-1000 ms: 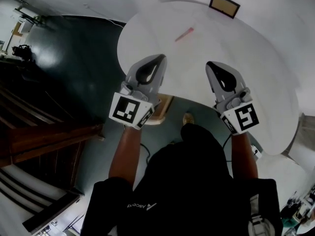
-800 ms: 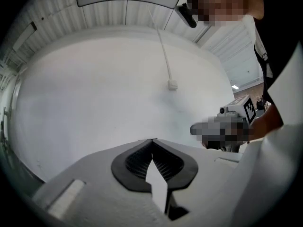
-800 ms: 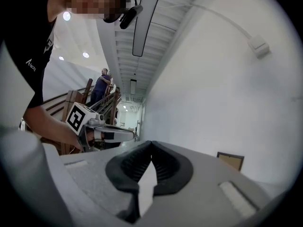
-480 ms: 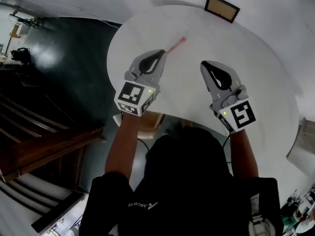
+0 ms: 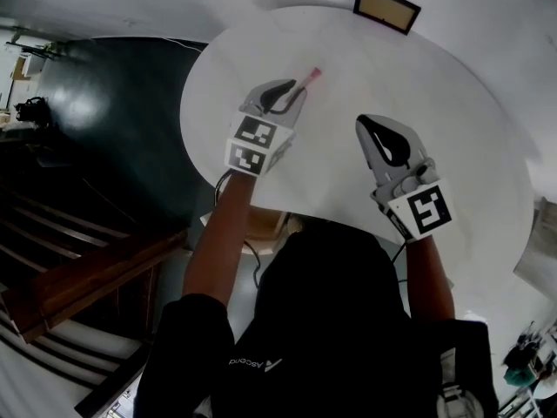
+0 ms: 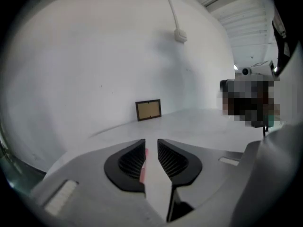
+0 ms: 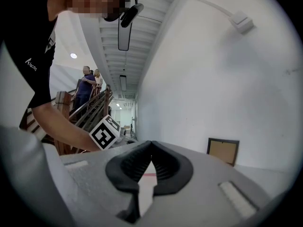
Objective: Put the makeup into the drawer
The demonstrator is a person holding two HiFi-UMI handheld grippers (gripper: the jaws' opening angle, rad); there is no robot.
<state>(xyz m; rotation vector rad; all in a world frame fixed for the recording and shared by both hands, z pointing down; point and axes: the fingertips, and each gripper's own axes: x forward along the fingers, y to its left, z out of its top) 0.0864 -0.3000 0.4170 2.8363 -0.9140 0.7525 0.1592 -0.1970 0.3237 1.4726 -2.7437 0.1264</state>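
A thin pink makeup stick (image 5: 310,77) lies on the round white table (image 5: 452,103). My left gripper (image 5: 294,90) reaches down to its near end. In the left gripper view the jaws (image 6: 151,144) are opening, and the pink stick (image 6: 143,167) shows in the gap close to the left pad, not pressed. My right gripper (image 5: 369,125) hovers over the table to the right, apart from the stick. Its jaws (image 7: 150,144) are shut with nothing in them. A dark-framed tan box (image 5: 386,7) stands at the table's far edge.
The table's left rim (image 5: 187,120) drops to a dark floor, with a wooden stair rail (image 5: 96,273) beyond. The white wall (image 6: 94,56) rises right behind the framed box (image 6: 148,110). People stand far off by the stairs (image 7: 89,86).
My left gripper moved forward and down across the table to the pink stick and its jaws parted. The right gripper shifted slightly forward and stayed shut.
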